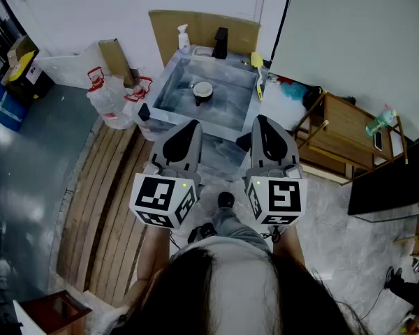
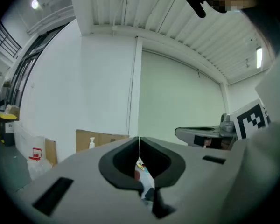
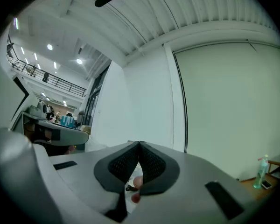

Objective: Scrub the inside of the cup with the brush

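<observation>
The person stands at the near side of a sink and holds both grippers close to the body, side by side and well apart from everything in the basin. The left gripper has its jaws pressed together with nothing between them. Its own view shows the two dark pads meeting in a thin line. The right gripper is the same, its ribbed pads touching and empty.

The cup stands upright on the bottom of the sink, near the middle and a little toward the far side, with a pale rim and a dark body. The brush seems to be the yellow and white item lying along the right rim of the sink, though it is too small to be sure.

At the far left corner of the sink stands a white pump bottle, with a dark tap just right of it. Plastic bags sit on the floor to the left. A wooden table stands to the right, with a green bottle on it.
</observation>
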Available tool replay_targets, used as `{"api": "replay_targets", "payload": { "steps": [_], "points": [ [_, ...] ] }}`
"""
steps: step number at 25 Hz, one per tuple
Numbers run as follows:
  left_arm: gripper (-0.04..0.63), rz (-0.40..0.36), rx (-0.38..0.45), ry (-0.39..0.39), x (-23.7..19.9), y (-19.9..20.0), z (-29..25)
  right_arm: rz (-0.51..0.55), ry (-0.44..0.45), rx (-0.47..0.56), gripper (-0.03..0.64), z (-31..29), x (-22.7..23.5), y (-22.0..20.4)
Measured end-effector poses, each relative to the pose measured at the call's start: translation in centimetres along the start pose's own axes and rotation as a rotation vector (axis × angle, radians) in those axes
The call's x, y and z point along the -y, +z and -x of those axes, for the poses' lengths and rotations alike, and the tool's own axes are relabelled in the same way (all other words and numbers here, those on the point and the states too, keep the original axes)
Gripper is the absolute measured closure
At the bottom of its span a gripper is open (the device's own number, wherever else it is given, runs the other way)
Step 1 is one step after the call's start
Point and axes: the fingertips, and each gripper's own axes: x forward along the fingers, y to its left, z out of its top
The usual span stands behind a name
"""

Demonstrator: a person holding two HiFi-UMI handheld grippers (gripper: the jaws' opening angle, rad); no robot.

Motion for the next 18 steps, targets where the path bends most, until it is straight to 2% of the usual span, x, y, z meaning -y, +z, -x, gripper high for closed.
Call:
{"api": "replay_targets", "payload": {
  "steps": [10, 18],
  "points": [
    [0.584, 0.002, -0.008, 0.007, 0.0, -0.4, -1.4, -0.02, 0.007, -0.008, 0.594, -0.8, 1.1, -0.7],
    [0.584, 0.01, -0.059, 0.027, -1.6, -2.4, -4.2, -0.046, 0.014, -0.057, 0.592, -3.1, 3.2, -3.0]
  ]
}}
